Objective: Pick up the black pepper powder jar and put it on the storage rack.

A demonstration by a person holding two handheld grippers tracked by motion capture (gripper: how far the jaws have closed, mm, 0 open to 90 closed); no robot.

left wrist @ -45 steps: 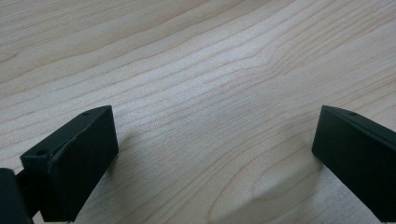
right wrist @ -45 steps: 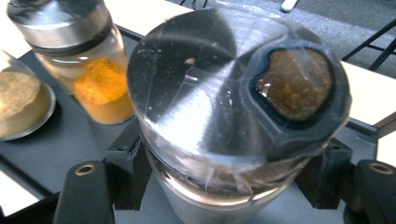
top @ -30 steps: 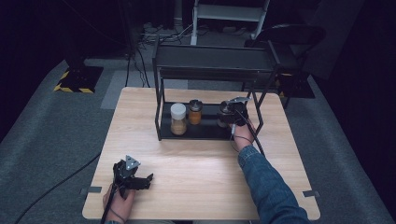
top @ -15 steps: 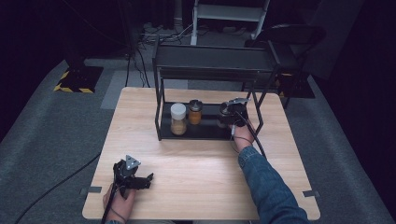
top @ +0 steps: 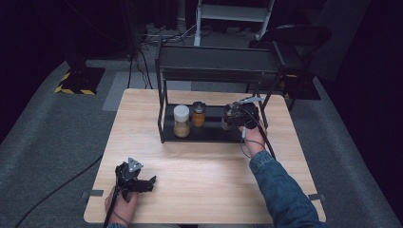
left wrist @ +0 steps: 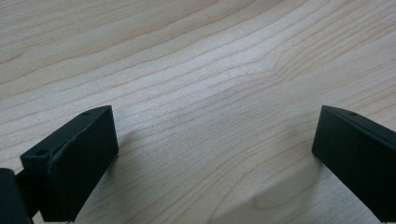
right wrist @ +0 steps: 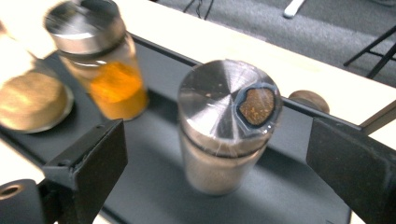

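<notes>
The right gripper [top: 233, 115] reaches into the lower level of a black metal rack [top: 216, 64] that stands at the far side of a light wooden table [top: 199, 166], held by the person's right hand [top: 254, 137], whose forearm wears a blue denim sleeve [top: 280, 190]. In the right gripper view its two black jaws stand wide apart, one on either side of a steel-capped shaker jar [right wrist: 224, 135] that stands upright on the rack's dark lower shelf [right wrist: 154, 186]; neither jaw touches the jar. The jar's brushed metal cap has a small window on one side showing brown contents, and the glass body below holds a pale brownish powder. To the left in that view stands a jar of orange spice [right wrist: 105, 74] with a metal lid, and beside it, at the edge and blurred, a wider jar of tan powder [right wrist: 28, 100]. From the high view these three stand in a row on the lower shelf: the white-lidded tan jar, just beside it the orange jar, and well to their right the shaker jar between the jaws. The left gripper [top: 142, 183] rests low over the table's near left corner, held in the person's left hand [top: 121, 204], well apart from the rack. In the left gripper view its jaws are spread wide over bare wood grain, with nothing between them.
</notes>
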